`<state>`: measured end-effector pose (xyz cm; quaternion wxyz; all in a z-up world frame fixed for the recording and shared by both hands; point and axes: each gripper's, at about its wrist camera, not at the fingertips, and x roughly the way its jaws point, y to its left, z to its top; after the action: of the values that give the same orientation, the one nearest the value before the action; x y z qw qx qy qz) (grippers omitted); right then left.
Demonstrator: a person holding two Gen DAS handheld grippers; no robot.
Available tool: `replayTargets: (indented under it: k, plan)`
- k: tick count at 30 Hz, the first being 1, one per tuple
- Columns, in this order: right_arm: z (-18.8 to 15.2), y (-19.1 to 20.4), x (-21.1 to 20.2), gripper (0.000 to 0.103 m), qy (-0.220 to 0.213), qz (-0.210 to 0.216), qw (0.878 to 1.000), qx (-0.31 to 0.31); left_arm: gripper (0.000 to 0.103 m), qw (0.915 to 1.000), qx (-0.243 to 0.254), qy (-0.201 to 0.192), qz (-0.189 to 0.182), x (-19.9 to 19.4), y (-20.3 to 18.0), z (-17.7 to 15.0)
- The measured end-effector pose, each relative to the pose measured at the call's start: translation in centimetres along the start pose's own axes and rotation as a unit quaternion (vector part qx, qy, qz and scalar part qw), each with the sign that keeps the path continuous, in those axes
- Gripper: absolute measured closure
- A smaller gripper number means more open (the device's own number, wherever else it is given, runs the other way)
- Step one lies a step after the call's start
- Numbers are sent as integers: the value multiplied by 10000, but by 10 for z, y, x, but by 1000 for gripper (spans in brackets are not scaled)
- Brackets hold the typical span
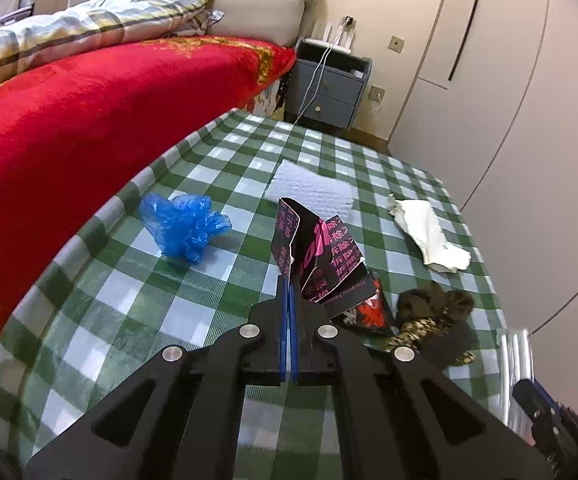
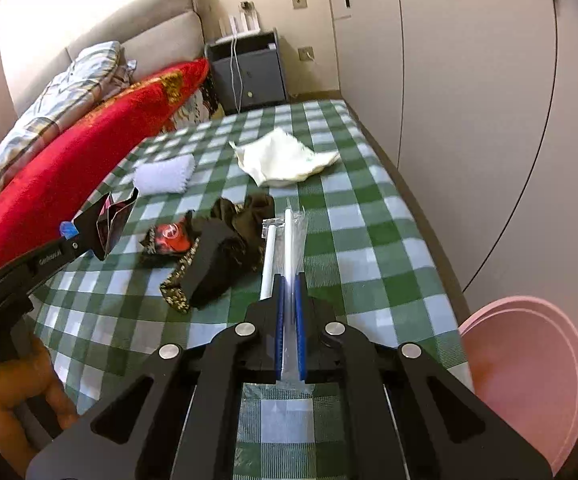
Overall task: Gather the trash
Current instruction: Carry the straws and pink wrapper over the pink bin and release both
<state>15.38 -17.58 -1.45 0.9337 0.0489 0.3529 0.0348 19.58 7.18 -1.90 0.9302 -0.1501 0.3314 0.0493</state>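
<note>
Two hand-held grippers work above a table (image 1: pixel 137 320) covered with a green and white checked cloth.

The left gripper (image 1: pixel 289 280) has its jaws pressed together on a black wrapper with pink lettering (image 1: pixel 321 256). The wrapper stands up from the fingertips, creased and partly unfolded, lifted off the table. In the right wrist view, this same gripper (image 2: pixel 89 228) enters from the left with the wrapper (image 2: pixel 115 220) pinched at its tip.

The right gripper (image 2: pixel 289 280) has its jaws closed on a clear plastic sleeve (image 2: pixel 291 236) that holds a white stick-shaped item. The sleeve runs forward between the blue pads (image 2: pixel 299 300) and extends beyond them, above the table.

Still lying on the cloth:
- a crumpled blue plastic bag (image 1: pixel 183 226) near the left edge, beside a red blanket (image 1: pixel 69 120)
- a white textured sheet (image 1: pixel 313 192) toward the far middle
- a crumpled white paper bag (image 1: pixel 429 232) on the right
- a dark heap of torn wrappers (image 2: pixel 217 248), one piece showing red and white print, just beside the held sleeve

A pink basin (image 2: pixel 529 380) sits off the table's right edge. A grey nightstand (image 1: pixel 329 88) stands beyond the far end.
</note>
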Motion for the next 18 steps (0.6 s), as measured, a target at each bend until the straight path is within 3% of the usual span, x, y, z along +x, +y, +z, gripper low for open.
replayTargets:
  k: [18]
  plan:
    - [-1,-6,-98,97,-623,133,9979,-143,102,9955,715,-223,-584,-103,-27,-43]
